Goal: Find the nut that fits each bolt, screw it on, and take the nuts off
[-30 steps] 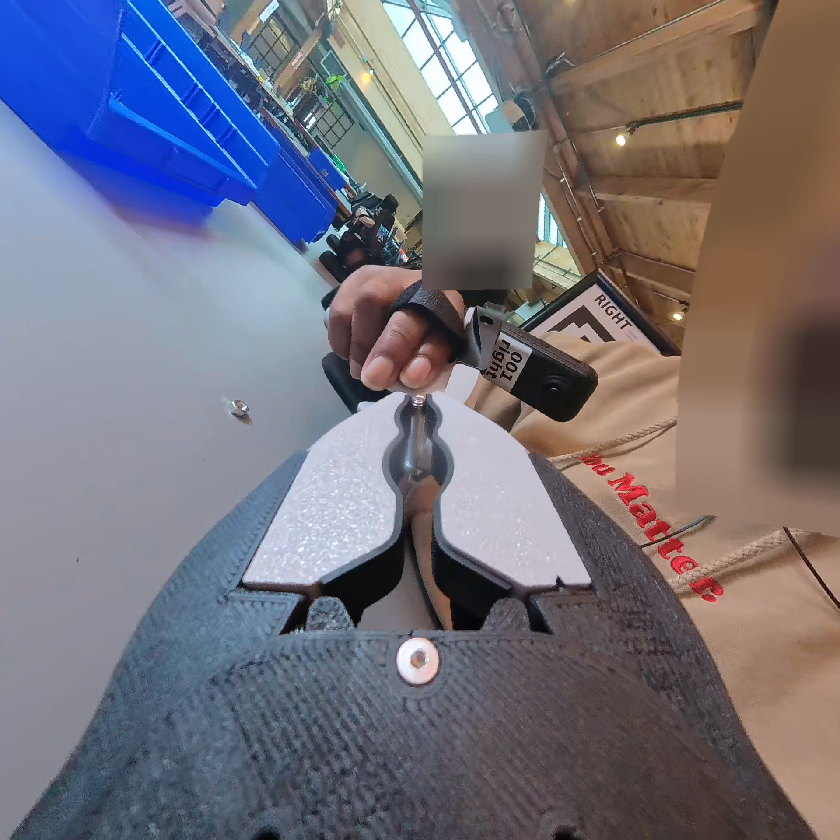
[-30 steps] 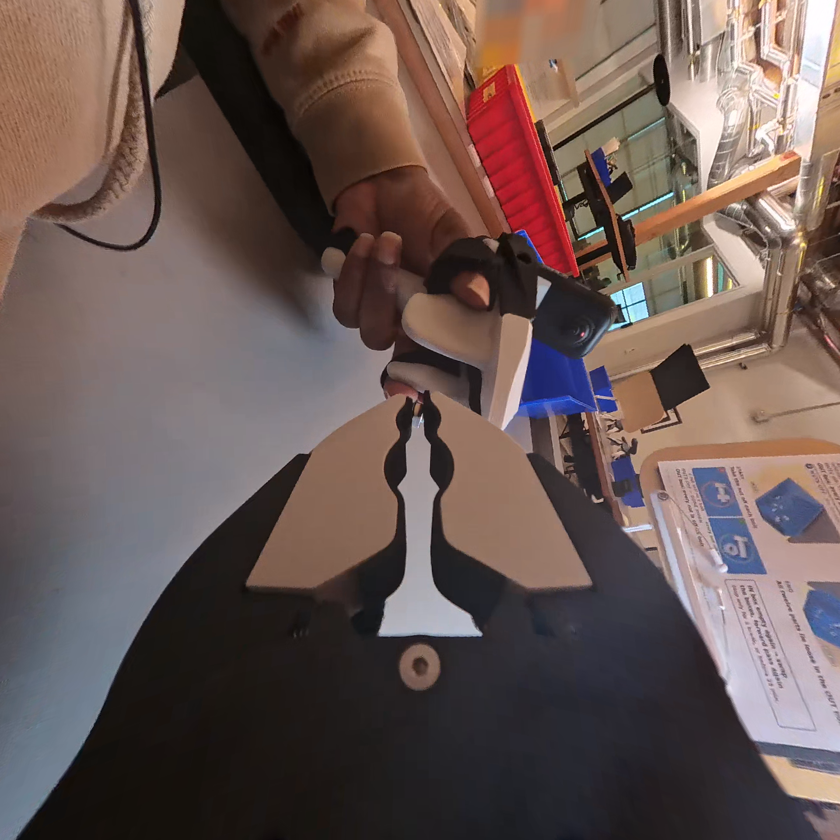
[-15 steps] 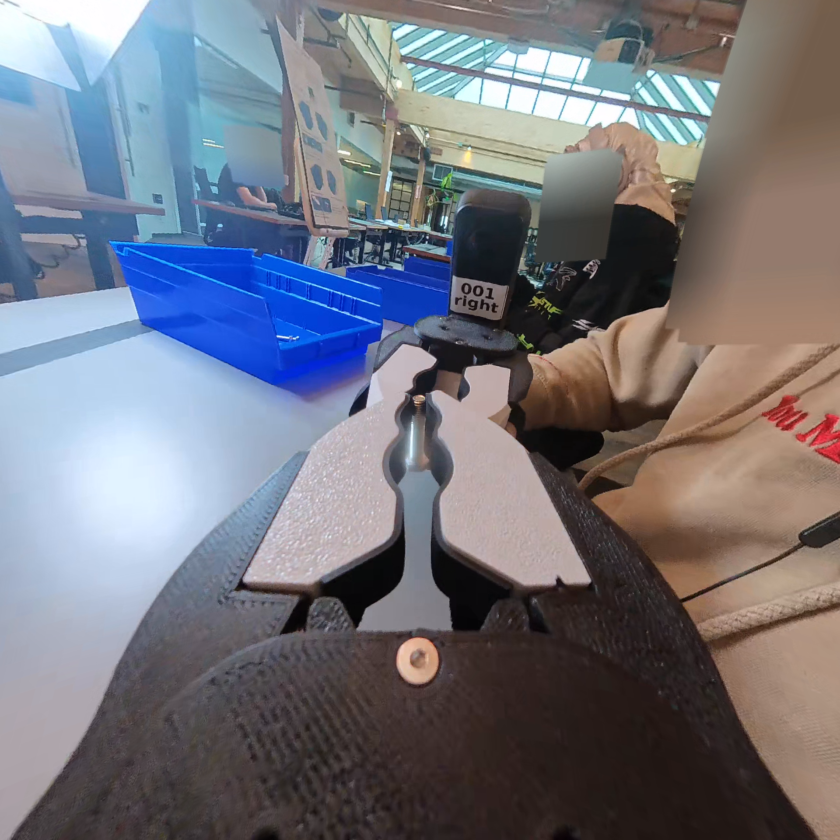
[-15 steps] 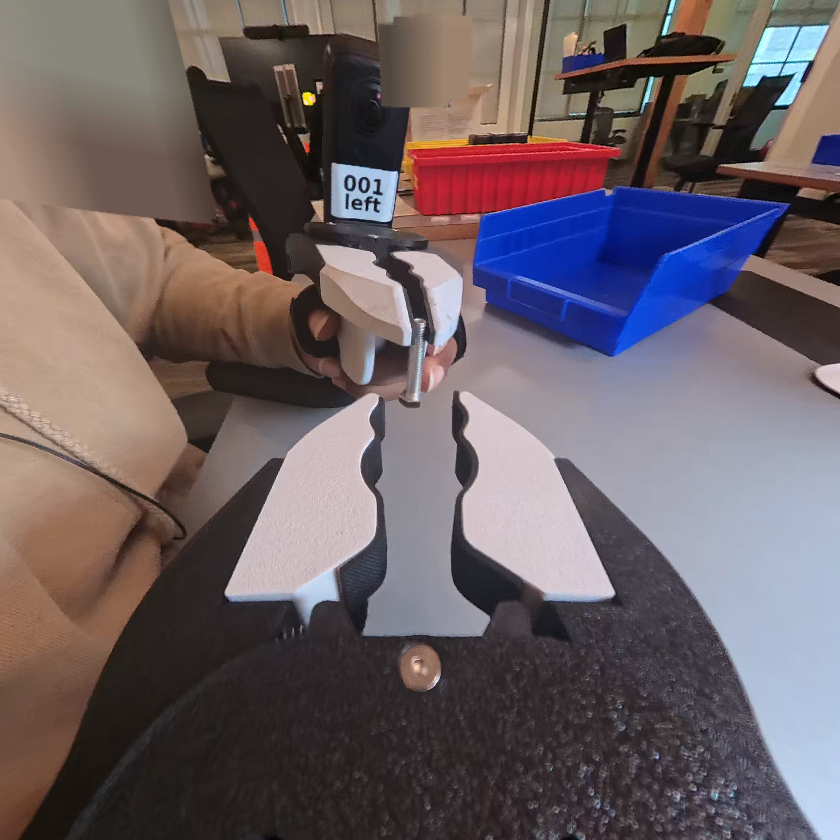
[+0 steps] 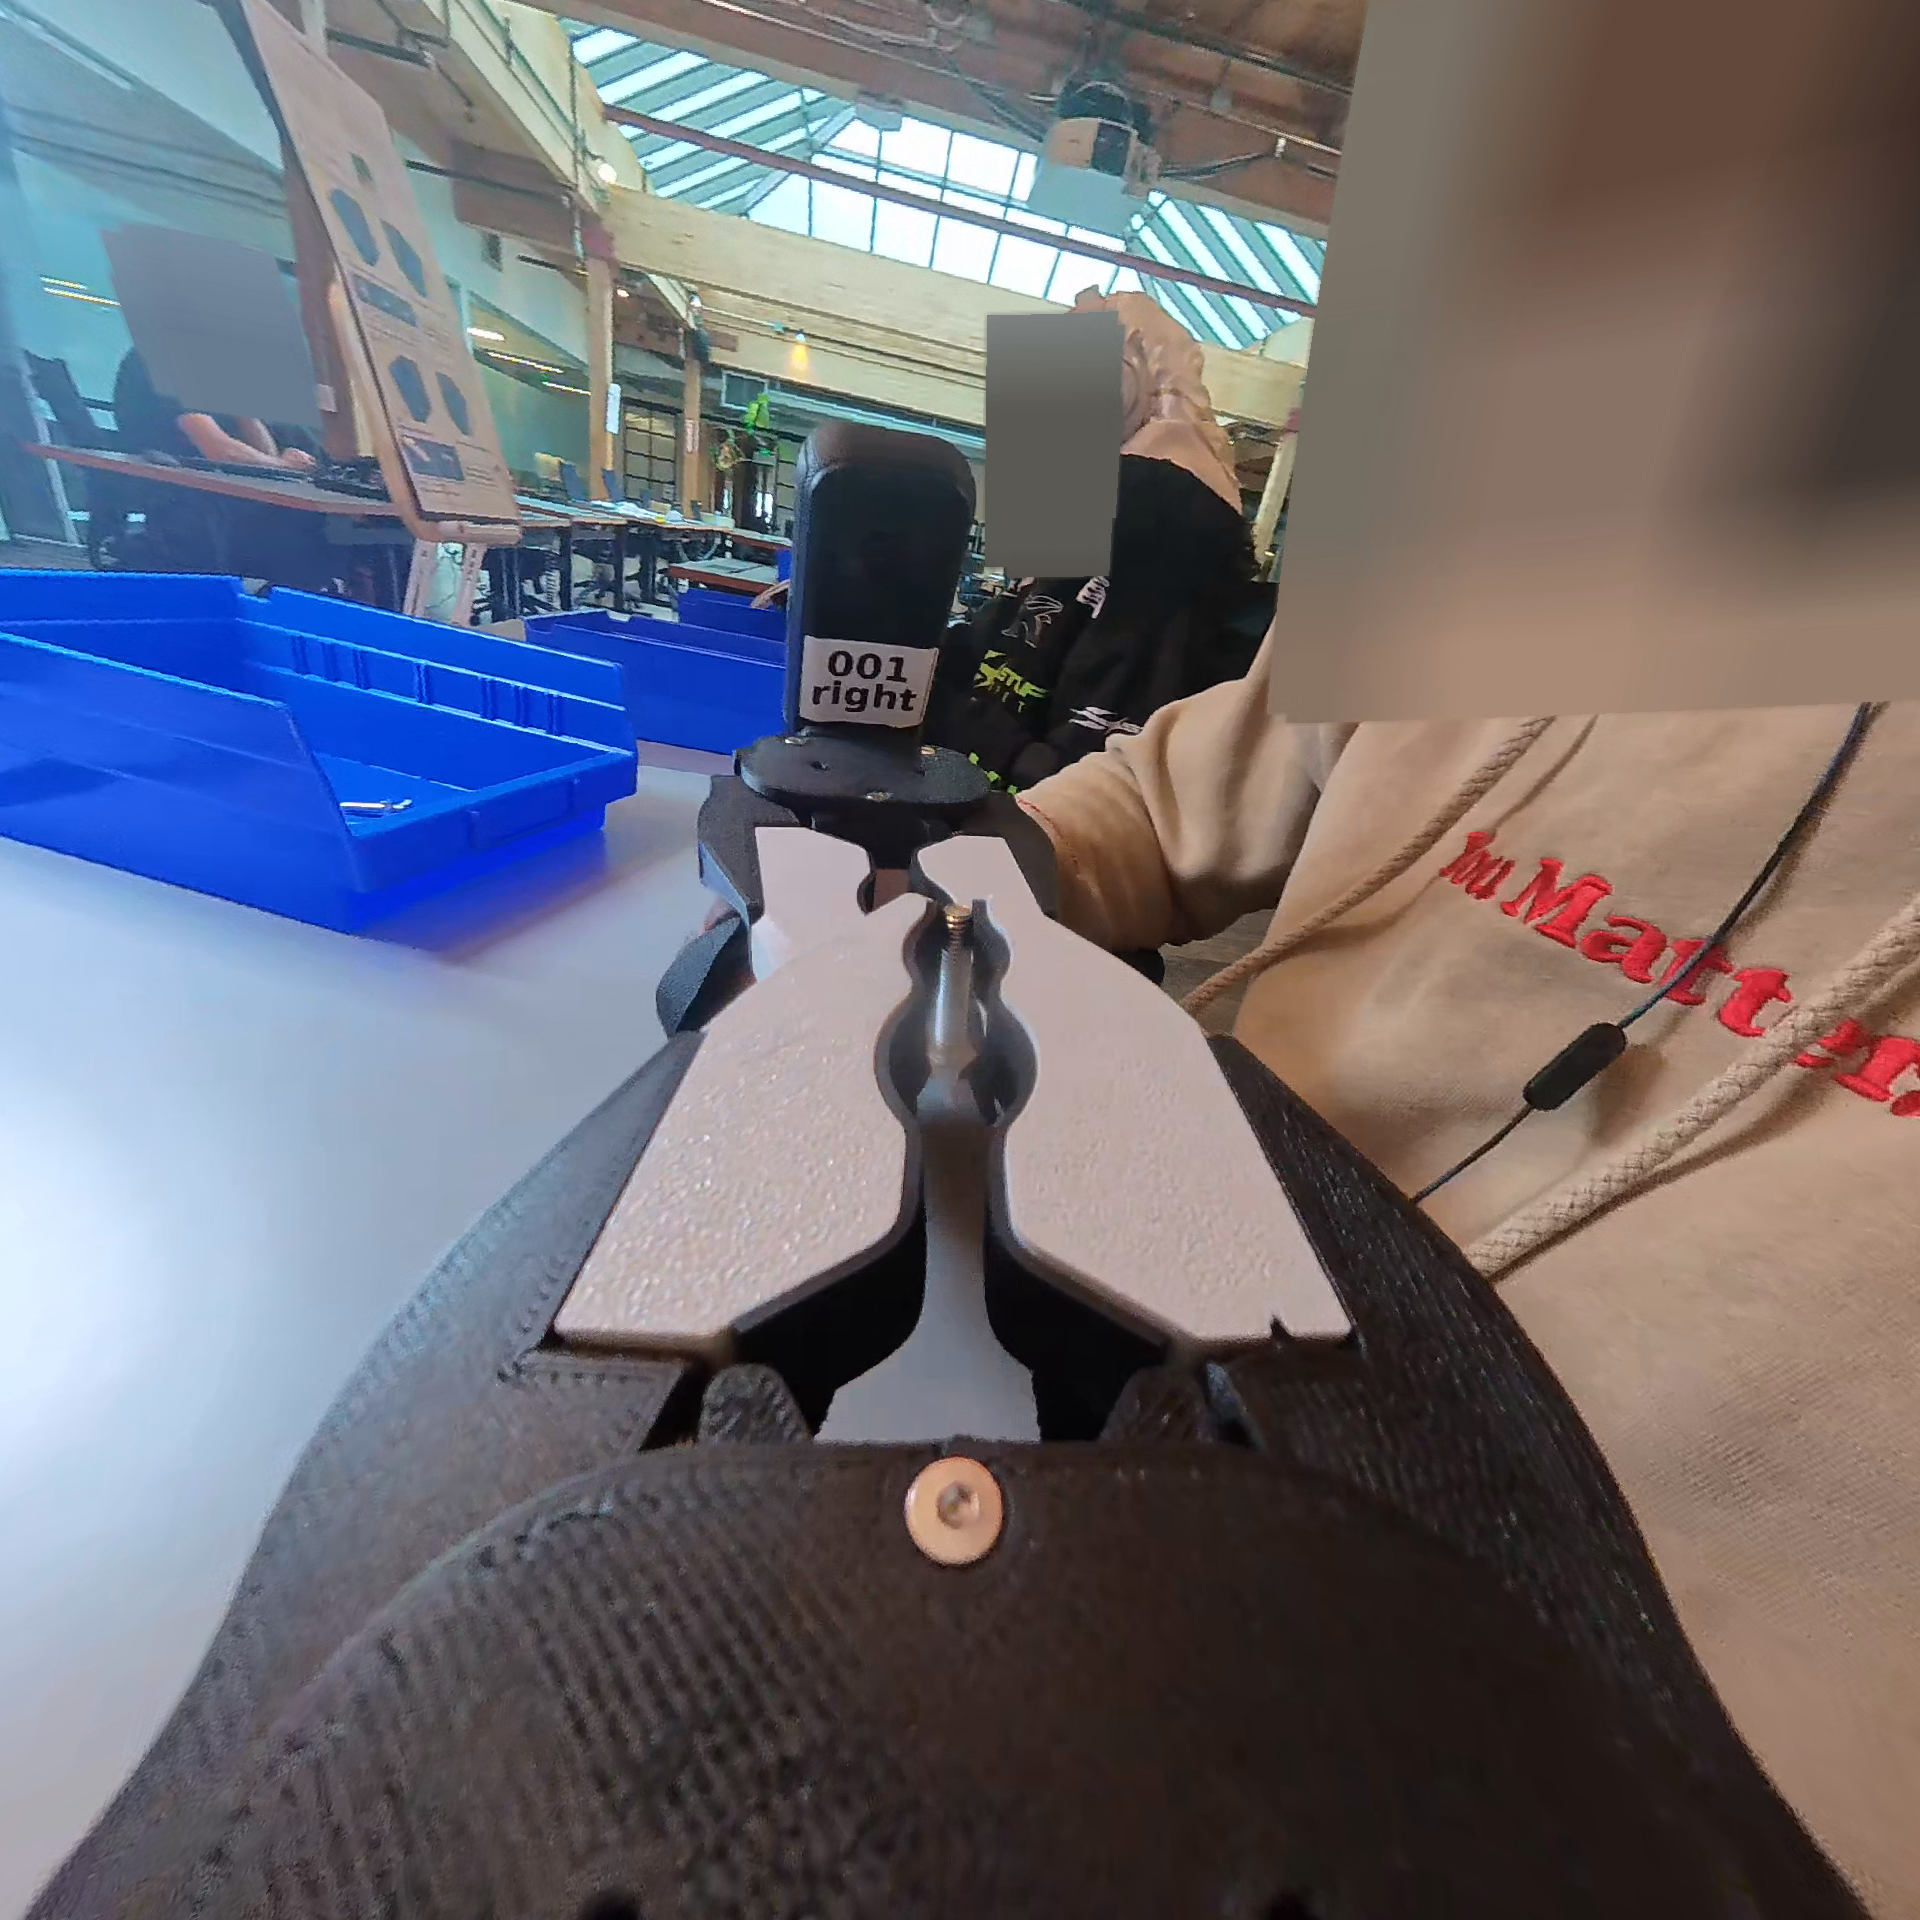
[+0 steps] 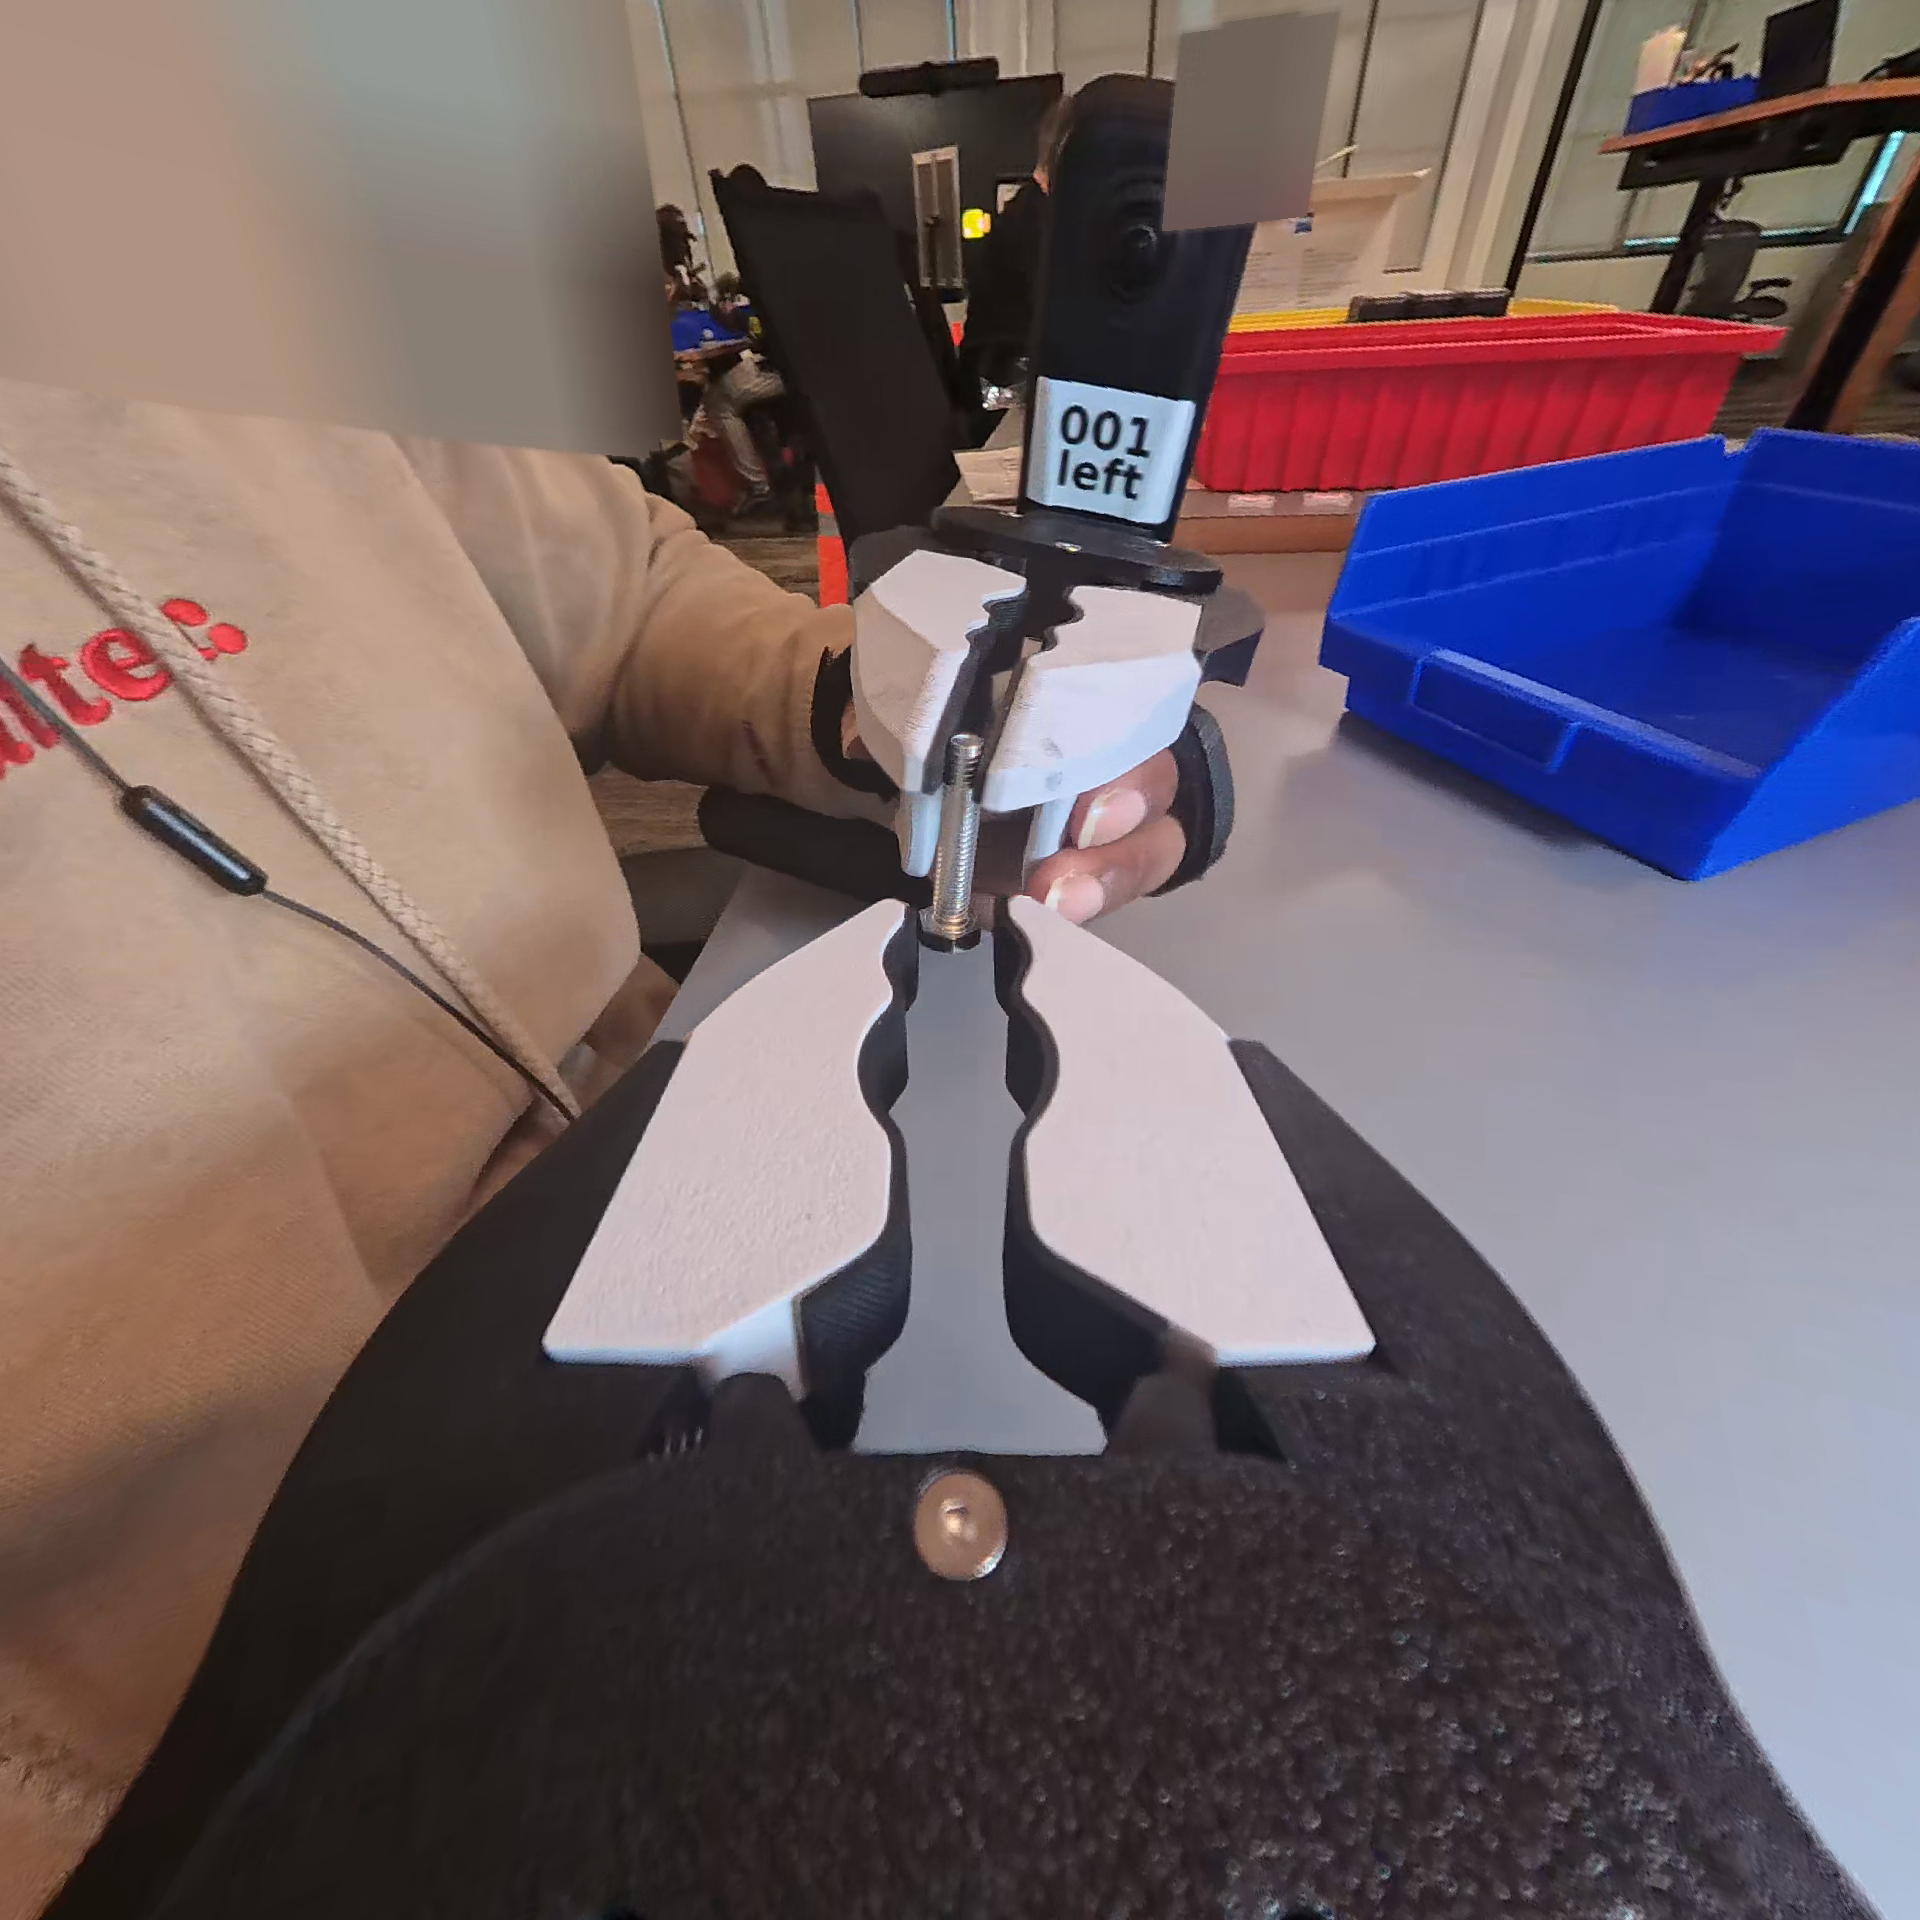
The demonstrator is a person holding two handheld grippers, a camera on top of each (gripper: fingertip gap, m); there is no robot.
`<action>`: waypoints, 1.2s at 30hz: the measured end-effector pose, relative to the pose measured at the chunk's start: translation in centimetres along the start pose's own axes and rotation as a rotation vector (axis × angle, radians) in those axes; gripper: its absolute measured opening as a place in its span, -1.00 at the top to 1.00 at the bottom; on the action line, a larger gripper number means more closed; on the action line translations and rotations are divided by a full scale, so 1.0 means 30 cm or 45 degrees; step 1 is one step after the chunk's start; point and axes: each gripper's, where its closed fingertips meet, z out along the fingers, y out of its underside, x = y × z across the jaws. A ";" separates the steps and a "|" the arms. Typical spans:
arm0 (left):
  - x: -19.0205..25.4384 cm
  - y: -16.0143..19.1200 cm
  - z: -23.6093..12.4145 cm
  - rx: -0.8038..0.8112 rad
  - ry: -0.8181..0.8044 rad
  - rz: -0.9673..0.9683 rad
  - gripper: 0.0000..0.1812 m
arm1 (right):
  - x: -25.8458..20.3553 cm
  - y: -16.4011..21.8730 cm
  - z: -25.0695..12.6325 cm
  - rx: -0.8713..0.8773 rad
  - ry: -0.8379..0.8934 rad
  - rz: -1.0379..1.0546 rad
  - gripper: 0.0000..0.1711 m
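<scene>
Bolt (image 6: 956,831) sits clamped between the closed jaws of the left gripper (image 5: 951,940), its threaded end poking past their tips toward the right gripper (image 6: 954,928). At the right gripper's tips a small nut (image 6: 950,932) sits on that thread, the jaws close about it, though whether they pinch it I cannot tell. This looks like the unscrewing or threading step; next comes a firm nip and a steady twist along the bolt's axis.

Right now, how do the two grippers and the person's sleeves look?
Both the left gripper and the right gripper have black textured bodies, white wavy-edged fingers and a black camera post with a white label. The sleeves are beige, with black wrist straps.
</scene>
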 end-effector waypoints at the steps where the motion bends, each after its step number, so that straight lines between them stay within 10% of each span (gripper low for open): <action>1: 0.006 0.002 0.002 -0.004 0.014 0.001 0.94 | -0.008 0.001 0.002 0.000 -0.013 -0.005 0.85; 15: -0.108 -0.013 -0.014 -0.001 -0.259 -0.017 0.68 | 0.092 -0.073 -0.107 0.065 0.160 -0.073 0.88; 25: -0.238 0.367 0.157 -0.943 -0.385 -0.035 0.66 | 0.366 -0.064 -0.413 0.033 0.645 -0.047 0.88; 36: -0.302 0.453 0.206 -1.205 -0.392 -0.031 0.77 | 0.370 -0.020 -0.416 0.004 0.661 -0.016 0.88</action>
